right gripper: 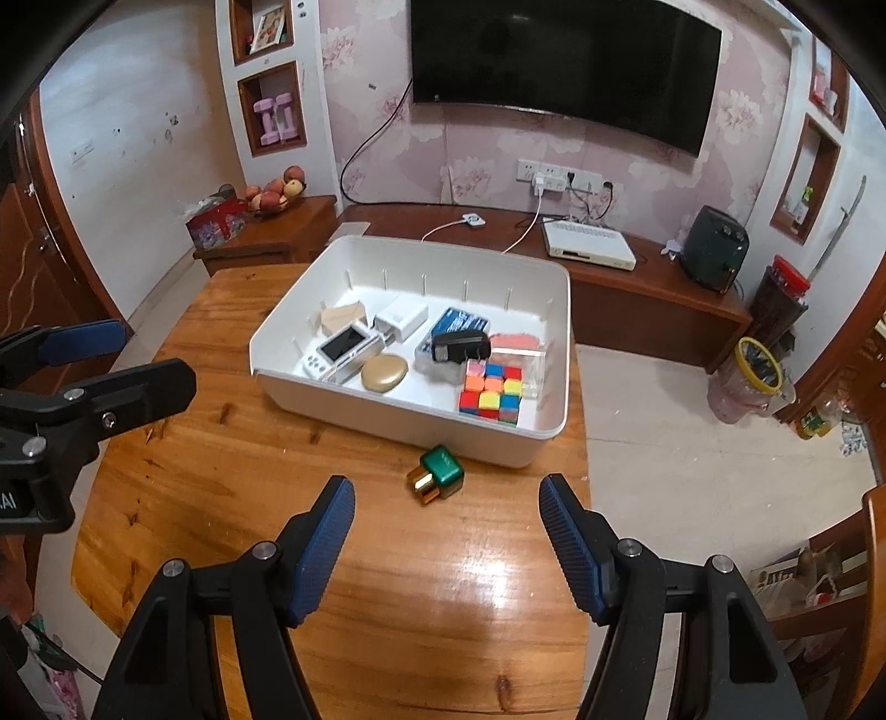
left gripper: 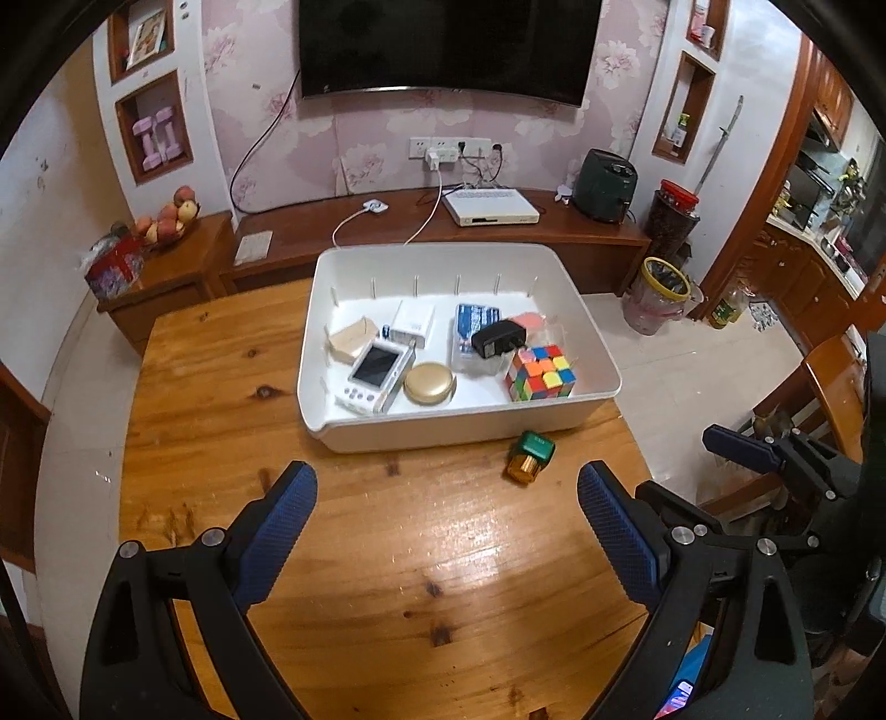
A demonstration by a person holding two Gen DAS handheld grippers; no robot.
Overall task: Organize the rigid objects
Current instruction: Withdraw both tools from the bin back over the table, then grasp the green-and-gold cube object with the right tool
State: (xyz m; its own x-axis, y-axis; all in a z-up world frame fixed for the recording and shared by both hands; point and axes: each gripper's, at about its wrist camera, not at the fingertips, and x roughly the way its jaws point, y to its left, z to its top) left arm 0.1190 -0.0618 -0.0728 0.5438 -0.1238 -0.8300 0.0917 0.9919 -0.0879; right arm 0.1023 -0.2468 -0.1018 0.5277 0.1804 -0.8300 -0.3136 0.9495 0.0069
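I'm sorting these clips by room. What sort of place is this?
Most likely a home living room: a wall-mounted television over a low wooden cabinet, a fruit bowl, and a wooden table in front. A kitchen shows through the doorway at right.

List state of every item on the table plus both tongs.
left tongs: open, empty
right tongs: open, empty
white bin: uncovered, on table
green-and-gold bottle: on its side, on table outside bin
puzzle cube: in bin, scrambled
black plug adapter: in bin, lying on blue pack
gold round case: in bin, closed
white handheld device: in bin, screen up
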